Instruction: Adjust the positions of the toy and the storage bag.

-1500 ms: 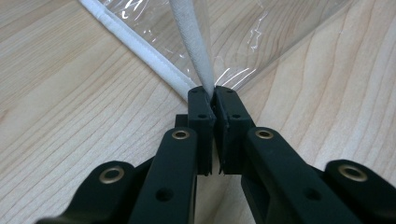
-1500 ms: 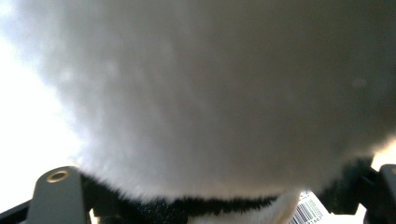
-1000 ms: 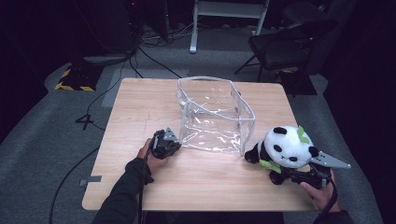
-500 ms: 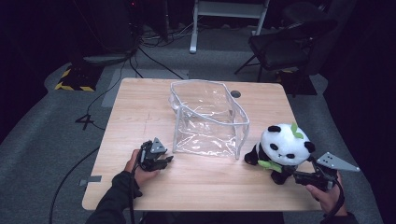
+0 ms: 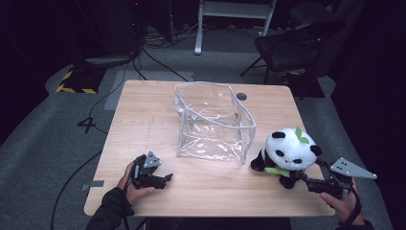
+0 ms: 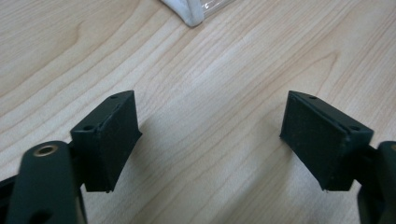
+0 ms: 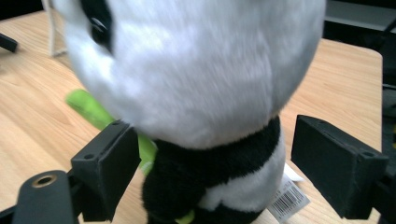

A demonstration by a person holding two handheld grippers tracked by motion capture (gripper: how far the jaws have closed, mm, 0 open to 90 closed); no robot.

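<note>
Panda plush (image 5: 286,154) sits upright on the desk (image 5: 143,120) near its right front corner, facing the front edge, just right of the clear plastic bag (image 5: 214,122); a green leaf on its head and a green piece at its chest show in the high view. In the right gripper view the panda's body (image 7: 205,140) stands between the two black jaws, head cropped by the top edge, face mostly out of frame; a barcode tag (image 7: 287,200) pokes out at its base. The left pad lies against the green piece and dark fur, the right pad stands apart from the body with desk visible in the gap, so the right hand-held gripper (image 5: 306,181) is spread wide around the toy, not clamped; contact on the left side cannot be settled, as the fur is blurred. Left hand-held gripper (image 5: 165,179) lies low over bare desk near the front left, jaws have just been opening, now wide, nothing between them (image 6: 210,135). A white-edged corner of the bag (image 6: 194,11) is cut off at the top of that view. Bag stands open at desk centre, its transparent walls hard to trace. Beyond the desk: dark floor, cables, a chair (image 5: 292,43), details lost in shadow.
</note>
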